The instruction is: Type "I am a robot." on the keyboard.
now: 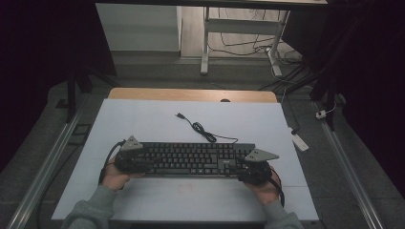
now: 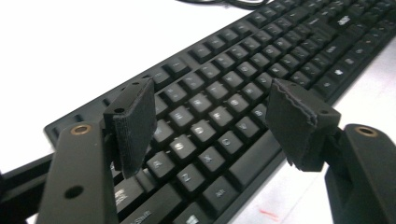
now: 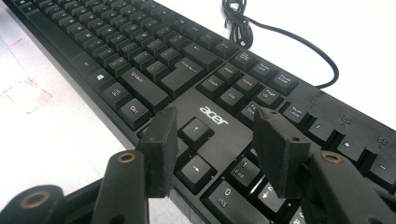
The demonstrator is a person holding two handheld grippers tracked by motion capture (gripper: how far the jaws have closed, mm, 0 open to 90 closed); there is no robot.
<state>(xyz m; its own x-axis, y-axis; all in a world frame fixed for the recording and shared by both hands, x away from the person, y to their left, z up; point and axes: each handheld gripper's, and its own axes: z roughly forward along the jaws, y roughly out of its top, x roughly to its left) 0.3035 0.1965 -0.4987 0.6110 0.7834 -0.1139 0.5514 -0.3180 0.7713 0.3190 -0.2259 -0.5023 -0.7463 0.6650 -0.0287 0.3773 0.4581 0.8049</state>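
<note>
Both grippers, left [image 2: 210, 126] & right [image 3: 215, 149], are held w/ jaws spread over keyboard [image 1: 191, 160] ends; nothing pinched; cable [image 1: 203, 130] lies behind.

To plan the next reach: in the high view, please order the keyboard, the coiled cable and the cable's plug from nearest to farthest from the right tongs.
1. Keyboard: directly under the right tongs, at its right end.
2. Coiled cable: behind the keyboard, near the middle.
3. Plug: farthest back, toward the left.
</note>
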